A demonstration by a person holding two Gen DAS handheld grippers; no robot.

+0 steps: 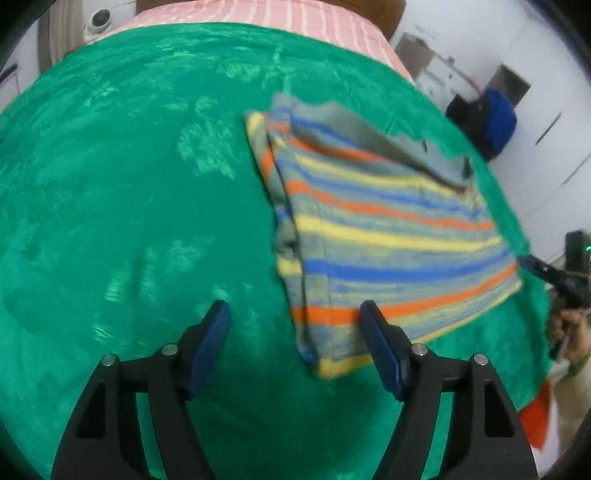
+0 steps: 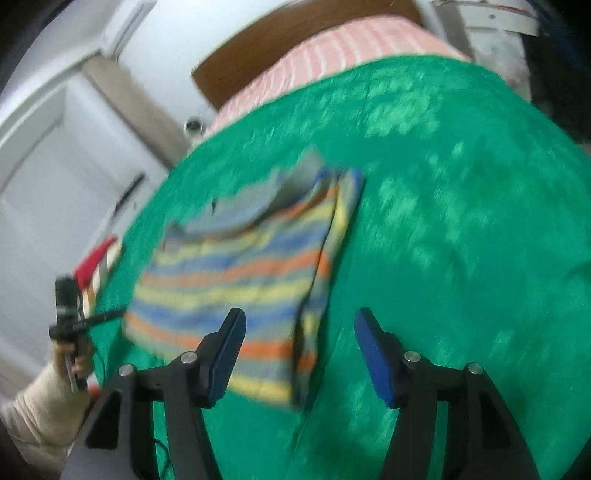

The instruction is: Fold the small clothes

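Left wrist view: the left gripper point(image 1: 295, 314) hangs over a green blanket point(image 1: 129, 184) spread on a bed, its two blue-padded fingers point(image 1: 208, 343) standing wide apart with nothing between them but blanket and the near corner of the garment. The folded striped garment point(image 1: 388, 240), banded in yellow, blue, orange and grey, lies flat on the blanket to the right of centre; its near left corner sits just ahead of the right-hand finger, not pinched. A grey collar or hem edge shows along its far side. Past the blanket, a pink striped sheet point(image 1: 295, 18) covers the head of the bed. At the right edge the right gripper point(image 1: 561, 280) shows small, held by a hand point(image 1: 569, 332), just off the garment's right corner; whether it grips anything cannot be told from here. Right wrist view, heavily blurred: the right gripper point(image 2: 299, 321) has its fingers point(image 2: 373, 354) well apart and empty, poised above the near right corner of the striped garment point(image 2: 240, 266), which lies on the green blanket point(image 2: 461, 221) left of centre. The left-hand finger overlaps the garment's near edge in the picture; contact cannot be told. At the left edge a hand point(image 2: 74, 358) in a pale sleeve point(image 2: 40, 402) holds the left gripper point(image 2: 110, 315) beside the garment's left edge.
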